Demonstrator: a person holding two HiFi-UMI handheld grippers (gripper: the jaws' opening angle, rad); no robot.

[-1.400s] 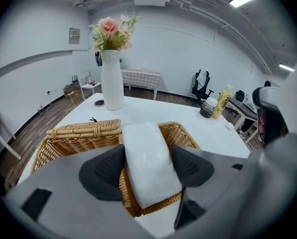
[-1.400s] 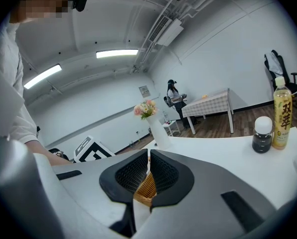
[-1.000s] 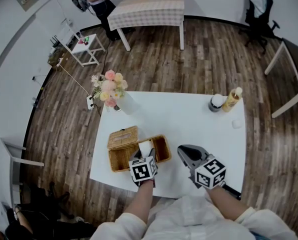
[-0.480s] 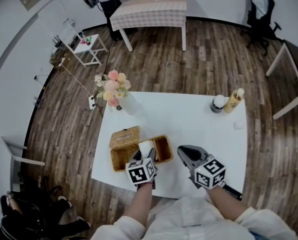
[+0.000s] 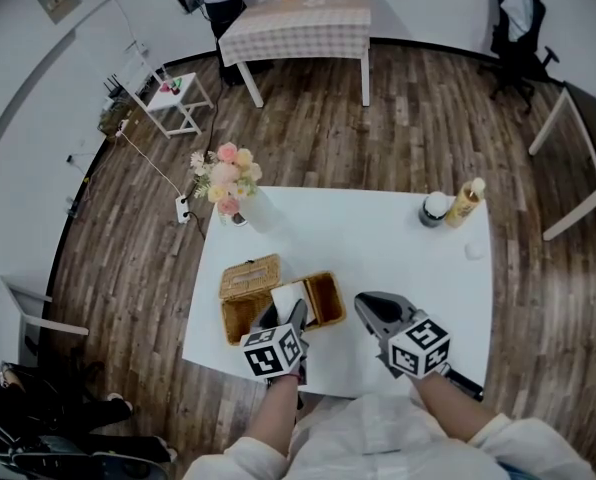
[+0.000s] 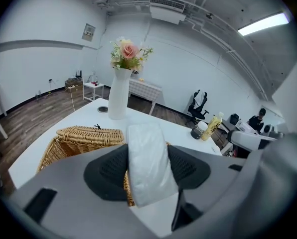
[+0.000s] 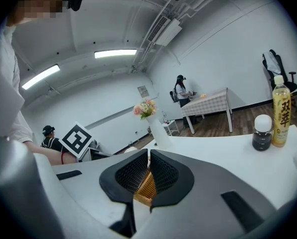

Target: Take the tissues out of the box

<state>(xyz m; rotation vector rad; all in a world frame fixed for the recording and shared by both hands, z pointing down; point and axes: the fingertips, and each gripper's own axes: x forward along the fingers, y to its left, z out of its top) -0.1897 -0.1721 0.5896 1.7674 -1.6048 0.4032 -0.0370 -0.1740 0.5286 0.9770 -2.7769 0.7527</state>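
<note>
An open wicker box (image 5: 236, 320) with its lid (image 5: 248, 275) thrown back stands on the white table (image 5: 358, 238) near the front left. My left gripper (image 5: 284, 314) hangs over the box's middle, shut on a white tissue pack (image 5: 289, 297). In the left gripper view the tissue pack (image 6: 146, 159) stands upright between both pads, above the wicker box (image 6: 81, 136). My right gripper (image 5: 368, 305) hovers to the right of the box, shut with nothing in it. Through the thin gap between its jaws (image 7: 149, 153) a strip of wicker shows behind.
A white vase of flowers (image 5: 234, 190) stands at the table's back left. A yellow bottle (image 5: 465, 200), a dark jar with a white cap (image 5: 434, 206) and a small white object (image 5: 475, 249) sit at the back right. The table's front edge lies just below both grippers.
My left gripper has drawn back toward the table's front edge with the tissue pack in it. The right gripper has stayed where it was.
</note>
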